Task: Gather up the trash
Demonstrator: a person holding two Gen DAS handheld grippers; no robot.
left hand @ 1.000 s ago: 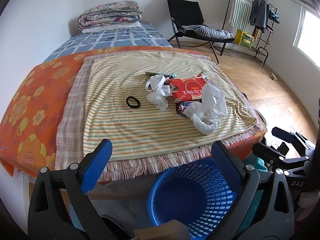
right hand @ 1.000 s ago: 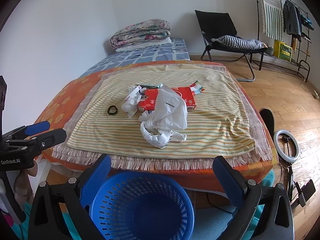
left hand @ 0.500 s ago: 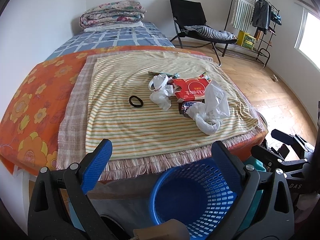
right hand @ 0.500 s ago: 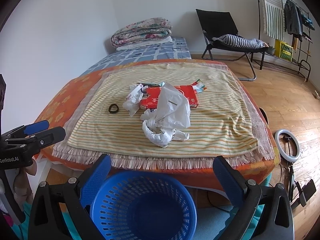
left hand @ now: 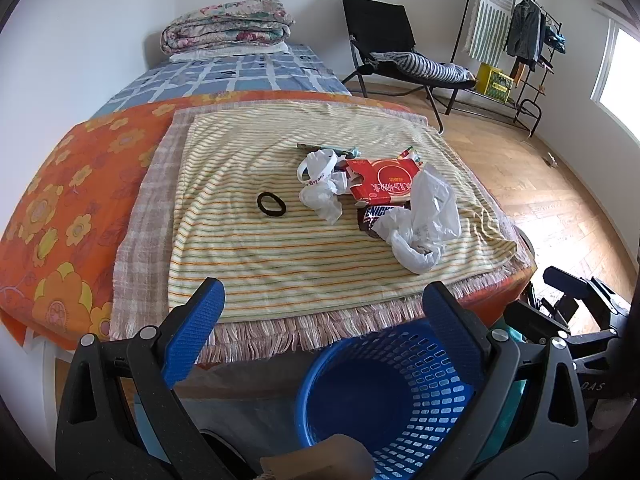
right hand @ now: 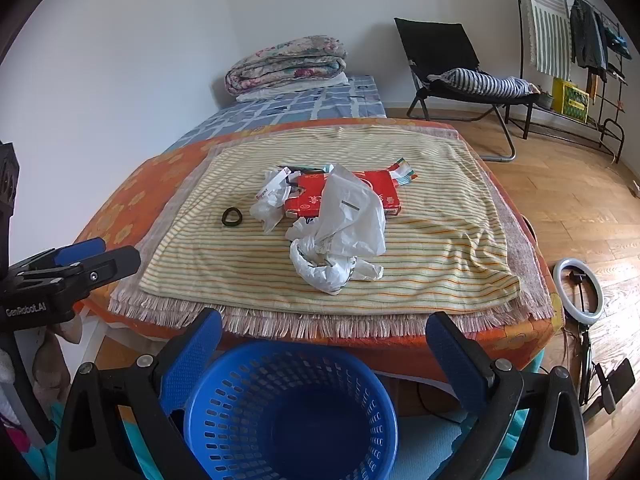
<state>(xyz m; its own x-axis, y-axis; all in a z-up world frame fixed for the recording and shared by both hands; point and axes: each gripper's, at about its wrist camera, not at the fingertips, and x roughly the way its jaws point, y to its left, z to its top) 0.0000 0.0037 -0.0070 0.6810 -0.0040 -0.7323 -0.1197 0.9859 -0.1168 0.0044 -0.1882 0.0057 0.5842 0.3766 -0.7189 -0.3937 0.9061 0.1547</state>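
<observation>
Trash lies in a heap on the striped bed cover (left hand: 260,248): a large white plastic bag (left hand: 420,224) (right hand: 340,236), a smaller white bag (left hand: 320,188) (right hand: 270,200), a red carton (left hand: 384,186) (right hand: 344,200) and a Snickers wrapper (left hand: 374,216). A black hair tie (left hand: 272,204) (right hand: 232,216) lies to their left. An empty blue basket (left hand: 388,396) (right hand: 292,412) stands on the floor at the bed's foot. My left gripper (left hand: 324,320) and right gripper (right hand: 324,340) are both open and empty, above the basket, short of the bed.
A folded quilt (right hand: 284,64) lies at the bed's far end. A black folding chair (right hand: 460,76) and a clothes rack (right hand: 576,40) stand at the back right. A ring light (right hand: 580,288) lies on the wooden floor to the right of the bed.
Both grippers have moved slightly forward toward the bed; the trash heap looks a little nearer. Both stay open and empty.
</observation>
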